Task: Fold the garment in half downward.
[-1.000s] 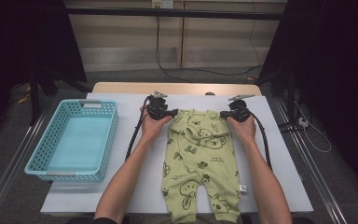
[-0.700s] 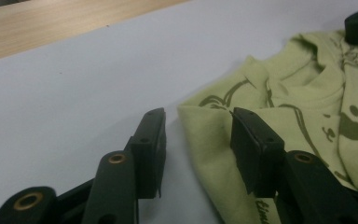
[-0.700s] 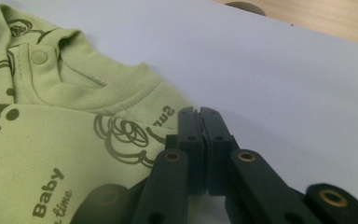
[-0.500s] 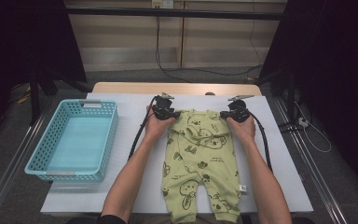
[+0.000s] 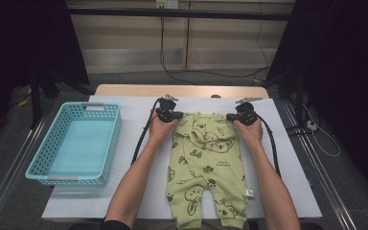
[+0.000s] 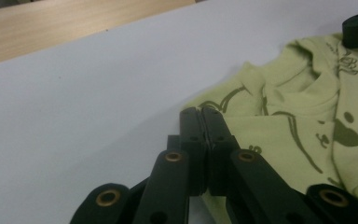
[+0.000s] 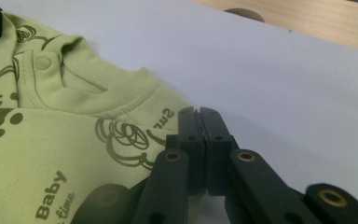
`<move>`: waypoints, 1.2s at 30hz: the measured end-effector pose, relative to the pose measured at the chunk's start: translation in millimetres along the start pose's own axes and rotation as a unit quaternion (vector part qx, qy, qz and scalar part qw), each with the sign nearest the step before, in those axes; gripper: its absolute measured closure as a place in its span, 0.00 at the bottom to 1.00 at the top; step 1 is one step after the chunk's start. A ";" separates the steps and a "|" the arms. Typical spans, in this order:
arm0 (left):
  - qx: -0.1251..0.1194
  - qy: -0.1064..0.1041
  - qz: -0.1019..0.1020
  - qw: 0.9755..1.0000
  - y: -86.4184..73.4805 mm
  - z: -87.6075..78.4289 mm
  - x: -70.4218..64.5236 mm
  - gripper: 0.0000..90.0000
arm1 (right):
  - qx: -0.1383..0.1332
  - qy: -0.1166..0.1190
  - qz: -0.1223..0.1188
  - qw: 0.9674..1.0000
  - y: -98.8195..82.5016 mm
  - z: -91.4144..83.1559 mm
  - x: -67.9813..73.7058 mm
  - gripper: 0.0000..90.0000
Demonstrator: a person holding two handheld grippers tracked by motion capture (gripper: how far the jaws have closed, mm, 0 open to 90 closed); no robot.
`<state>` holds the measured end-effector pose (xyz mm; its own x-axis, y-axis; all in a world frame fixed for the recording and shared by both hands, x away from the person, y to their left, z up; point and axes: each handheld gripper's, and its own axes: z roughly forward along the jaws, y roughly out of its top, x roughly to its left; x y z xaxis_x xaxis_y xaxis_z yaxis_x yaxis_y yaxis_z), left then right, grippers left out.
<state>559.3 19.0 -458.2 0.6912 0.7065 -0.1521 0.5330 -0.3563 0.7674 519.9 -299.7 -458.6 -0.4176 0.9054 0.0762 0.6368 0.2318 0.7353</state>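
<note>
A light green baby romper (image 5: pixel 206 163) with dark animal prints lies flat on the white sheet (image 5: pixel 287 182), legs toward the person. My left gripper (image 5: pixel 173 115) sits at its far left shoulder corner. Its jaws have just been closing and now meet on the romper's (image 6: pixel 307 126) edge in the left gripper view (image 6: pixel 200 112). My right gripper (image 5: pixel 232 117) is at the far right shoulder corner. In the right gripper view its jaws stand together (image 7: pixel 199 112) on the edge of the romper (image 7: pixel 51 140). How much cloth lies between either pair of jaws is hidden.
A light blue plastic basket (image 5: pixel 110 139) stands empty on the left of the sheet. Bare wooden tabletop (image 5: pixel 182 90) runs along the far edge. Black cables (image 5: pixel 141 139) trail from both grippers beside the forearms. Dark curtains flank the table.
The left hand and gripper shifted slightly right onto the romper's left shoulder corner. The right gripper and the romper have stayed put.
</note>
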 end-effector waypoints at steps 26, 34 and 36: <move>-0.091 -0.004 -0.014 0.996 23.6 -34.3 0.4 0.99 | -0.103 0.003 0.005 0.995 24.3 -37.6 -6.6 0.99; -0.109 -0.002 -0.022 0.994 28.4 -43.3 3.1 0.99 | -0.112 0.002 -0.003 0.994 39.0 -44.9 -1.1 0.99; -0.116 0.000 -0.022 0.993 30.4 -45.1 3.0 0.99 | -0.114 0.002 -0.002 0.993 41.7 -47.0 -0.7 0.99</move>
<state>555.6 37.9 -407.3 0.6704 0.7177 -0.1883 0.4353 -0.1748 0.8832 516.3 -307.4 -396.3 -0.4230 0.9030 0.0751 0.4714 0.1486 0.8693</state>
